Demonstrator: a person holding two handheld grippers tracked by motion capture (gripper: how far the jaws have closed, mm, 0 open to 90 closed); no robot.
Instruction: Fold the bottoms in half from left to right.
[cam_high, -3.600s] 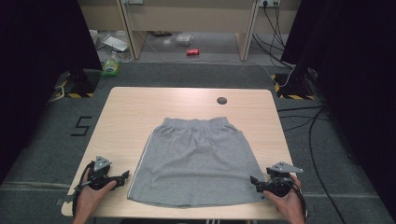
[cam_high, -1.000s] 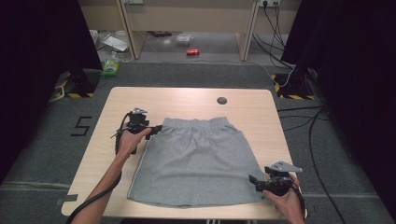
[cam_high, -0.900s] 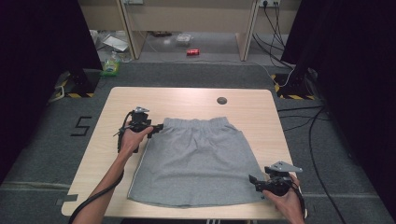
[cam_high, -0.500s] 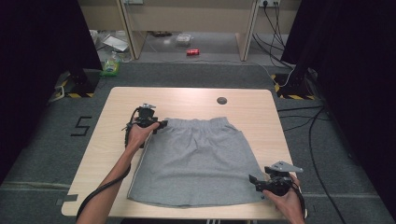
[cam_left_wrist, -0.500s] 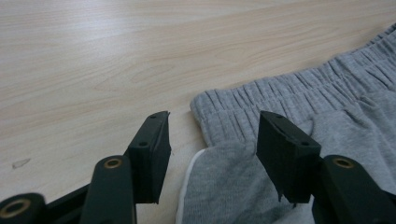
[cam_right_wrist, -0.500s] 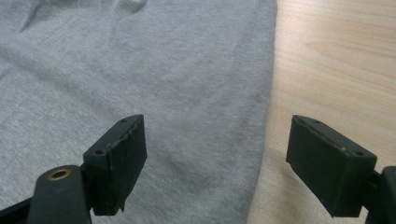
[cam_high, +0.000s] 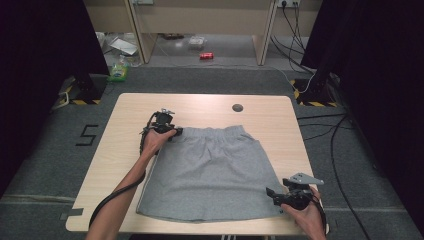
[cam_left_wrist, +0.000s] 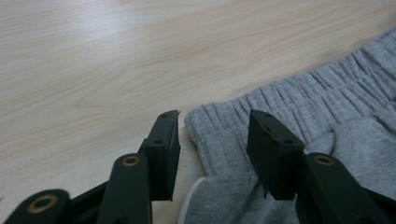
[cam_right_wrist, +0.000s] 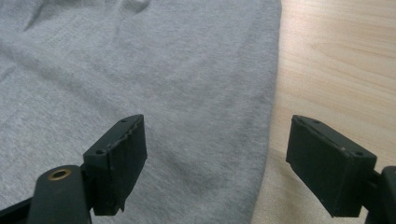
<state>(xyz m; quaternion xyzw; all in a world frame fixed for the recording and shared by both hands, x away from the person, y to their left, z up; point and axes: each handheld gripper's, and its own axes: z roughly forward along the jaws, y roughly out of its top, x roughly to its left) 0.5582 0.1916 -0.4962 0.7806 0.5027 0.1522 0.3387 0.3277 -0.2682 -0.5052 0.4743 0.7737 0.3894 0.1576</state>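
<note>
Both forearms are bare, with no sleeves in sight. The left tool (cam_high: 175, 131) is black, trailing a thick black cable along the arm; its blocky jaws carry small screws and brass-coloured pivot pins. The right tool (cam_high: 270, 193), also black, bears a grey three-cornered plate on top.

Seen from a fixed camera above the near edge of the worktop (cam_high: 125, 165), looking forward and down, the whole wooden surface lies in frame with grey floor and cabinets beyond. A second camera rides on the left tongs (cam_left_wrist: 212, 140), set low and very close, looking along their two black jaws at the elastic waistband corner of the grey shorts (cam_left_wrist: 299, 98) and bare wood beyond. A third rides on the right tongs (cam_right_wrist: 212, 163), equally close, angled down over the cloth's side edge. Both close views share with the high view the shorts (cam_high: 210, 175) and surrounding wood.
</note>
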